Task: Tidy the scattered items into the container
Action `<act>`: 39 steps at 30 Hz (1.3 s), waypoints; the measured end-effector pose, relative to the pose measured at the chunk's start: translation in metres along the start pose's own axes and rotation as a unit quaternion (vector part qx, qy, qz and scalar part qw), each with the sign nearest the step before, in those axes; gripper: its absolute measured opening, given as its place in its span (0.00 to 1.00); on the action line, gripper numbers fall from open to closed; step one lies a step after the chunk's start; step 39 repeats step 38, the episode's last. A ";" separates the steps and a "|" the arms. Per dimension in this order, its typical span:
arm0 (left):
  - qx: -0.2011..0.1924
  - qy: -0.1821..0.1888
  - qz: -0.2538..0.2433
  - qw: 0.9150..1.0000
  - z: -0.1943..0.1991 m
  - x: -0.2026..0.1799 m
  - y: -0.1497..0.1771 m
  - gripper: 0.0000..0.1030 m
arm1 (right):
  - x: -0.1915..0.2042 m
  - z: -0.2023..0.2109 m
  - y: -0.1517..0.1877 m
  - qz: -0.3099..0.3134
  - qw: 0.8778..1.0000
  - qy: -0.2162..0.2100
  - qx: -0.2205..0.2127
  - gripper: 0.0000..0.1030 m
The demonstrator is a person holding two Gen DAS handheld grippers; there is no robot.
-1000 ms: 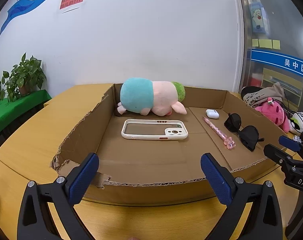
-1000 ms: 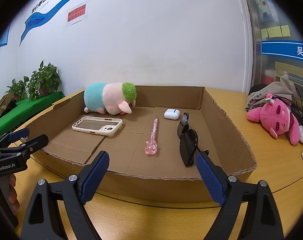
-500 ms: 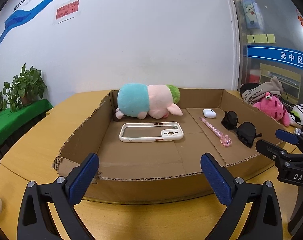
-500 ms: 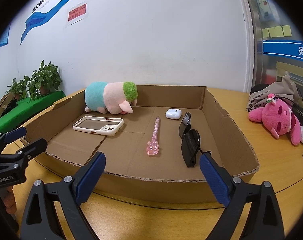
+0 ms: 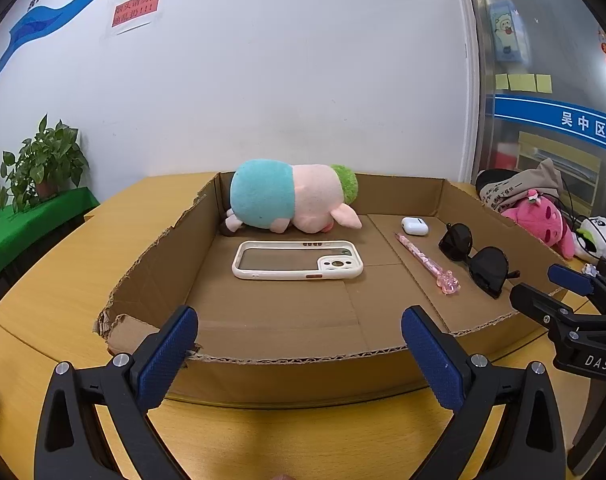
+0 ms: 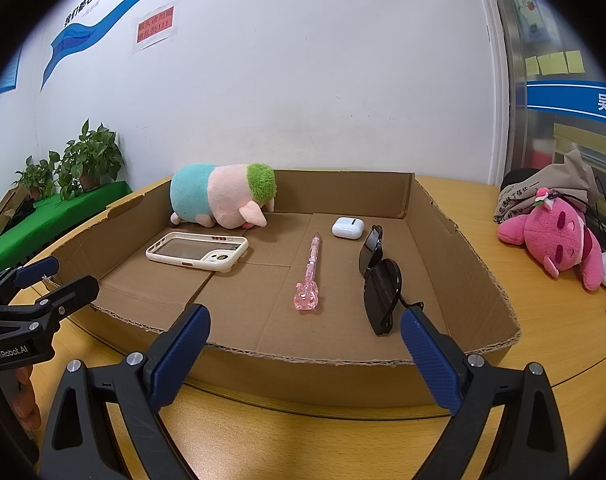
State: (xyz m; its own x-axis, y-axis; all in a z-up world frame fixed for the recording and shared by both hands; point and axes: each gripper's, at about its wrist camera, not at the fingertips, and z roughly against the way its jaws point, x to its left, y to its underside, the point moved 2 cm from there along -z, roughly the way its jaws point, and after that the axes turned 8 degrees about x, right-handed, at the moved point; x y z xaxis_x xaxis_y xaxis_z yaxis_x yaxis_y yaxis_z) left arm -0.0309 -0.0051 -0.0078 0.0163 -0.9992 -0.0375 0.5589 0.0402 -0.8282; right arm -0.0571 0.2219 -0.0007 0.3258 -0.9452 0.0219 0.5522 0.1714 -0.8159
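A cardboard box (image 5: 443,196) sits on the wooden table (image 5: 63,264). Inside it, a soft pig toy (image 5: 287,204) lies in the far left corner, with a white phone case (image 5: 297,266) just in front. A pink pen (image 6: 309,272) lies in the middle. Small white earbuds (image 6: 347,227) sit near the back wall, and dark sunglasses (image 6: 379,280) lie by the right wall. The left gripper (image 5: 299,354) and the right gripper (image 6: 305,356) hang at the box's near edge. Both are wide open and hold nothing; the right one's jaws have just been opening.

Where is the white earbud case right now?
The small white earbud case lies inside the brown cardboard tray near its back wall, between the pink pen's tip and the black sunglasses.
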 end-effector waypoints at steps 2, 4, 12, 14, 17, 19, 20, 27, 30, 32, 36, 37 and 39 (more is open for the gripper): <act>0.001 0.002 0.001 1.000 0.000 0.001 0.000 1.00 | 0.000 0.000 0.000 0.000 1.000 0.000 0.000 0.93; 0.001 0.003 0.002 1.000 0.000 0.001 0.000 1.00 | 0.000 0.000 0.000 0.000 1.000 0.000 0.000 0.93; 0.000 0.000 0.001 1.000 0.000 0.001 0.000 1.00 | 0.000 0.000 0.000 0.000 1.000 0.000 0.000 0.93; 0.000 0.001 0.002 1.000 0.000 0.002 0.000 1.00 | 0.000 0.000 0.000 0.000 1.000 0.000 0.000 0.93; 0.000 -0.001 0.001 1.000 0.001 0.001 0.000 1.00 | 0.000 0.000 0.000 0.000 1.000 0.000 0.000 0.93; 0.000 -0.001 0.001 1.000 0.000 0.002 0.000 1.00 | 0.000 0.000 0.000 0.000 1.000 0.000 0.000 0.93; -0.001 -0.001 0.000 1.000 0.000 0.001 0.000 1.00 | 0.000 0.000 0.000 0.000 1.000 0.000 0.000 0.93; 0.000 -0.001 0.000 1.000 0.000 0.001 0.000 1.00 | 0.000 0.000 0.000 0.000 1.000 0.000 0.000 0.93; 0.001 0.001 0.001 1.000 0.000 0.002 -0.001 1.00 | 0.000 0.000 0.000 0.000 1.000 0.000 0.000 0.93; 0.001 0.001 0.002 1.000 0.000 0.001 -0.001 1.00 | 0.000 0.000 0.000 0.000 1.000 0.000 0.000 0.93; 0.000 -0.004 -0.001 1.000 0.000 0.000 0.000 1.00 | 0.000 0.000 0.000 0.000 1.000 0.000 0.000 0.93; -0.001 -0.005 -0.001 1.000 0.001 0.000 0.000 1.00 | 0.000 0.000 0.000 0.000 1.000 0.000 0.000 0.93; -0.001 -0.006 -0.001 1.000 0.001 0.000 0.000 1.00 | 0.000 0.000 0.000 0.000 1.000 0.000 0.000 0.93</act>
